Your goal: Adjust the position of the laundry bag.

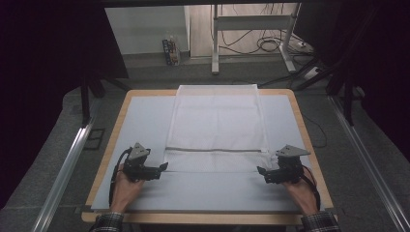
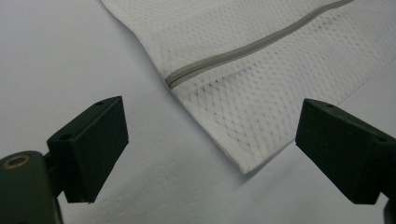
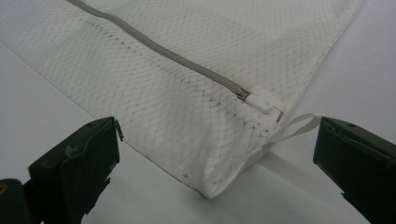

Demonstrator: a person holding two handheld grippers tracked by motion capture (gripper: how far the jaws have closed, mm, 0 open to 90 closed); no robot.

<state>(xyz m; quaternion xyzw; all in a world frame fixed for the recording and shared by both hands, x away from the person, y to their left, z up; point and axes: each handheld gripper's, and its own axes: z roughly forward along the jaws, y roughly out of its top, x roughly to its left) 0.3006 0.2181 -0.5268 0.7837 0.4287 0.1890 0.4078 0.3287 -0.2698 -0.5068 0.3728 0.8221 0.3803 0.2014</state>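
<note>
A white mesh laundry bag [image 1: 216, 126] lies flat on the pale table [image 1: 145, 121], its long axis running away from the person toward the far edge, where its end overhangs slightly. A grey zipper [image 1: 215, 149] crosses the bag from side to side close to the near hem. The left tongs [image 1: 163, 167] rest just outside the near left corner [image 2: 243, 165], and the right tongs [image 1: 261, 171] just outside the near right corner [image 3: 210, 189]; each pair points inward, toward the other, so that the bag lies between them. In the left gripper view the jaws stand wide apart and hold nothing, with the corner lying in the gap between them, closer to the right jaw. In the right gripper view the jaws are likewise wide and empty; the corner sits between them, with the zipper pull [image 3: 261, 103] and a white loop [image 3: 299, 127] just beside one jaw. Each hand appears equally near its own corner, which suggests a paired grasp of the near hem.
</note>
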